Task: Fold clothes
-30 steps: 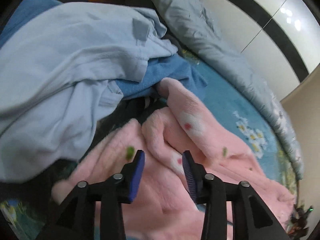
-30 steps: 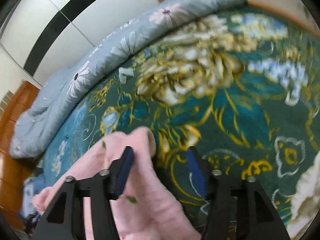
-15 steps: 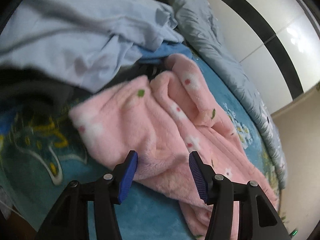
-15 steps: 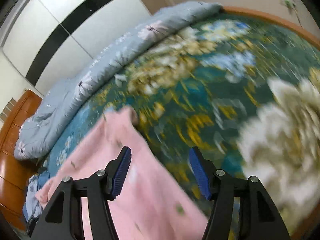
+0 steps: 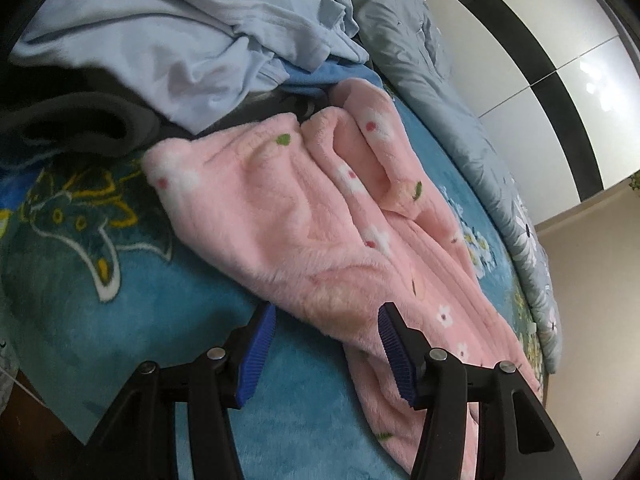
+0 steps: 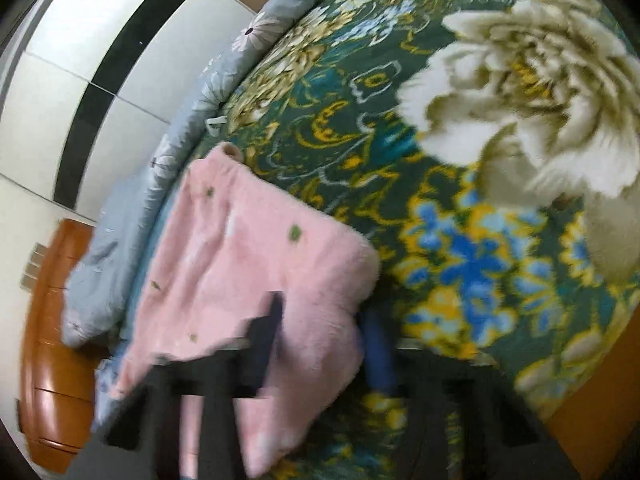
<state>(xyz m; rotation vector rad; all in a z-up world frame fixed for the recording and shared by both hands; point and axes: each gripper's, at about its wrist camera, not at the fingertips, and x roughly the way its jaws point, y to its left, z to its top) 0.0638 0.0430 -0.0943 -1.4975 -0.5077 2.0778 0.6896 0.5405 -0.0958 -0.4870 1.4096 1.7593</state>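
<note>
Only the left wrist view caught the pile of light blue and grey clothes point(image 5: 192, 36) behind the fluffy pink flower-print garment point(image 5: 304, 216) on the teal floral blanket point(image 5: 168, 320); the right view got its big cream peony instead. The left gripper point(image 5: 326, 344) sat apart, straddling the garment's near edge without pinching. The blurry right gripper point(image 6: 320, 340) had just been closing on the garment's corner, fabric bunched between the jaws.

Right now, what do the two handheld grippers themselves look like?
The left gripper has two matte black plastic arms with triangular cut-outs and round silver pivot screws; each jaw carries a ribbed royal-blue pad. The right gripper looks like the same build, black arms with blue pads, but it is motion-blurred, so finer details cannot be made out. No cables, markings, sleeves or hands show.
</note>
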